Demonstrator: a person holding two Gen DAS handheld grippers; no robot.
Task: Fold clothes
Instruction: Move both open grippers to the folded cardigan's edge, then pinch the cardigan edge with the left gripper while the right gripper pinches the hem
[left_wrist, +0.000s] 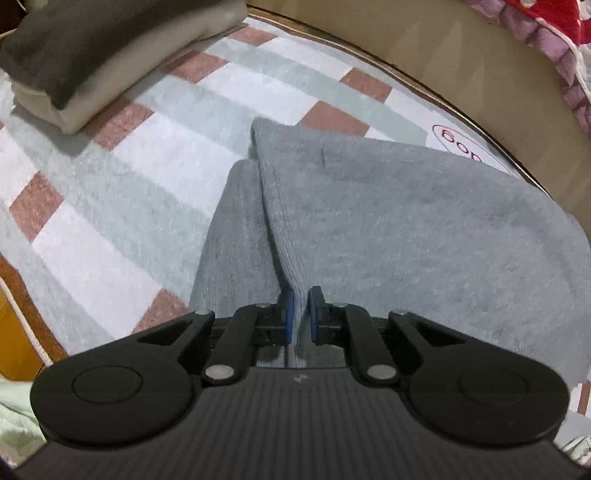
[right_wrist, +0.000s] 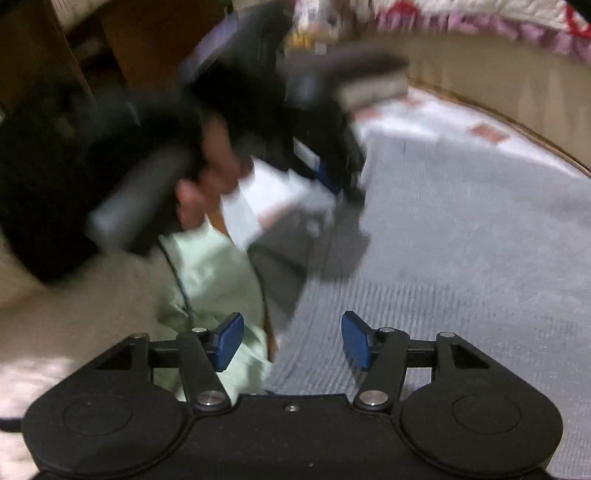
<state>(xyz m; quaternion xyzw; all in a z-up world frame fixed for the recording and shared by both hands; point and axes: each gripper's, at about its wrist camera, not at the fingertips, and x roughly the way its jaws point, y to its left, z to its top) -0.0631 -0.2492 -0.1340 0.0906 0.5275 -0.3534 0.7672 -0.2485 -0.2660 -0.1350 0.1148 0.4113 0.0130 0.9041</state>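
Observation:
A grey garment (left_wrist: 406, 229) lies spread on a checked blanket (left_wrist: 147, 166), with a raised fold running up its middle. My left gripper (left_wrist: 299, 314) is shut on that fold, the cloth pinched between its blue pads. In the blurred right wrist view the same grey garment (right_wrist: 461, 240) fills the right side. There my right gripper (right_wrist: 291, 341) is open above the garment's left edge, with nothing between its fingers. A hand (right_wrist: 207, 177) holds the left gripper (right_wrist: 345, 190) further up, its tip down on the cloth.
A folded stack of dark and beige clothes (left_wrist: 92, 55) sits at the blanket's far left. A beige bed edge (left_wrist: 461, 62) curves behind the blanket, with red and purple bedding (left_wrist: 554, 44) beyond. Pale green cloth (right_wrist: 210, 280) lies left of the garment.

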